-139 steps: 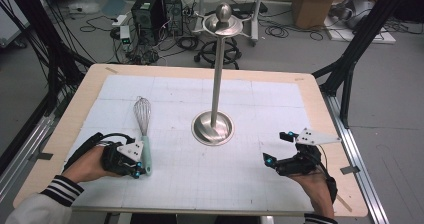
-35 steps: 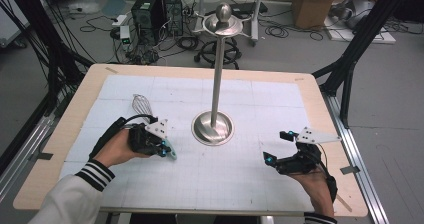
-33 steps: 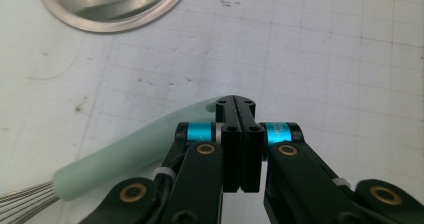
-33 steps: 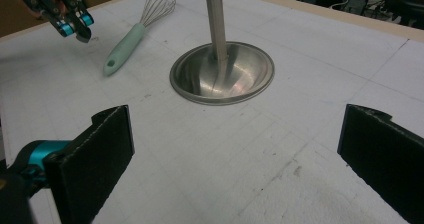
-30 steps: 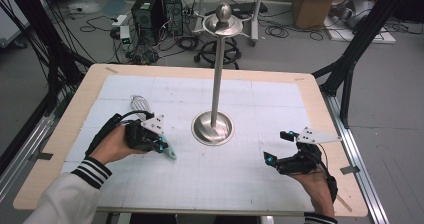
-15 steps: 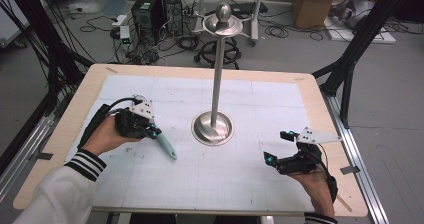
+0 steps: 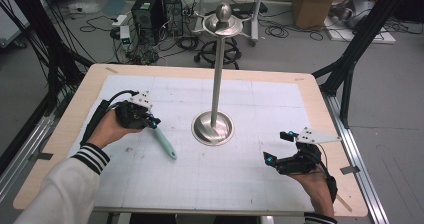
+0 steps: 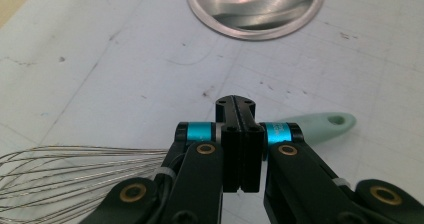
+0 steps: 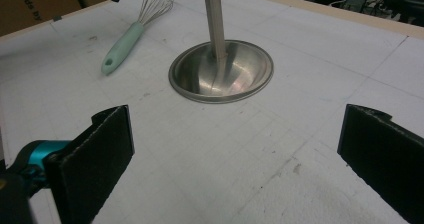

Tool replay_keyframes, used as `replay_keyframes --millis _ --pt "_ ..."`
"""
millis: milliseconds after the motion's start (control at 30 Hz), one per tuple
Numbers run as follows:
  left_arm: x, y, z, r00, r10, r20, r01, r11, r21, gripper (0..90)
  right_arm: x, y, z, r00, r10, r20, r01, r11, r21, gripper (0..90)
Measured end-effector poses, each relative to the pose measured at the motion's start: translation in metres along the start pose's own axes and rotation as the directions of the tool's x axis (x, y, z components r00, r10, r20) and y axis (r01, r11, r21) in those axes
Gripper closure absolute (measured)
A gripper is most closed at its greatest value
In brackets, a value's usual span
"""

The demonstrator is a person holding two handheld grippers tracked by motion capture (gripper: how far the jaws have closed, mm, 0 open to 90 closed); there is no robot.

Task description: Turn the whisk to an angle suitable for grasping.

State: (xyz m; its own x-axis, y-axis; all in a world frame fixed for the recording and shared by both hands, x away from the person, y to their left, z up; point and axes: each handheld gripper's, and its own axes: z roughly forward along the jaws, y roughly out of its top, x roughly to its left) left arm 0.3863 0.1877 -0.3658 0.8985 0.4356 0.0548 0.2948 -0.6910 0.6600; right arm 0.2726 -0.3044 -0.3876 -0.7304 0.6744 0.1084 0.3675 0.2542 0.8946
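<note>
Your left forearm is angling in from the lower left, wrist bent inward, left gripper (image 7: 151, 121) pointing toward the stand's round metal base (image 7: 213, 128); its jaws are pressed together with nothing between them, sitting right over the whisk (image 8: 85, 171). The whisk is lying flat on the worktop (image 7: 240, 174), wires to one side of the closed jaws and mint handle (image 7: 165, 143) to the other, its end aiming at the near edge. Your right hand is resting near the right front corner, right gripper (image 7: 278, 148) spread wide apart, empty, facing the base.
</note>
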Motion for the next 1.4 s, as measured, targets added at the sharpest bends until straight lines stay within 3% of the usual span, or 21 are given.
replay_keyframes --millis 200,533,800,967,1067,1233,1400 --pt "0.008 -0.003 0.012 0.9990 -0.017 -0.042 0.018 0.9990 0.040 89.8 0.000 0.000 -0.001 1.0000 0.001 -0.001 -0.001 1.000 0.001 0.7" --pt "0.019 -0.009 0.032 0.9979 -0.041 -0.050 0.047 0.9929 0.110 89.8 0.000 -0.001 0.000 1.0000 -0.001 -0.002 0.001 1.000 0.002 0.7" --pt "0.024 -0.003 0.041 0.9996 0.006 -0.027 -0.001 0.9877 0.156 89.9 -0.001 -0.001 0.000 1.0000 -0.002 -0.001 0.002 1.000 0.001 0.7" --pt "0.026 0.001 0.045 0.9987 0.042 -0.030 -0.035 0.9773 0.209 89.9 -0.001 -0.001 -0.001 1.0000 0.000 -0.004 0.000 1.000 -0.002 0.7" --pt "0.028 0.001 0.048 0.9990 0.032 -0.029 -0.025 0.9758 0.217 89.9 -0.001 -0.001 -0.001 1.0000 -0.002 -0.003 0.002 1.000 -0.003 0.7" --pt "0.031 -0.001 0.053 0.9986 0.051 -0.014 -0.046 0.9650 0.258 89.9 -0.001 -0.001 -0.001 1.0000 0.001 -0.003 -0.001 1.000 -0.001 0.7" --pt "0.030 -0.002 0.052 0.9986 0.051 -0.014 -0.046 0.9628 0.266 89.9 -0.001 -0.001 -0.002 1.0000 0.001 -0.002 -0.001 1.000 -0.006 0.7"
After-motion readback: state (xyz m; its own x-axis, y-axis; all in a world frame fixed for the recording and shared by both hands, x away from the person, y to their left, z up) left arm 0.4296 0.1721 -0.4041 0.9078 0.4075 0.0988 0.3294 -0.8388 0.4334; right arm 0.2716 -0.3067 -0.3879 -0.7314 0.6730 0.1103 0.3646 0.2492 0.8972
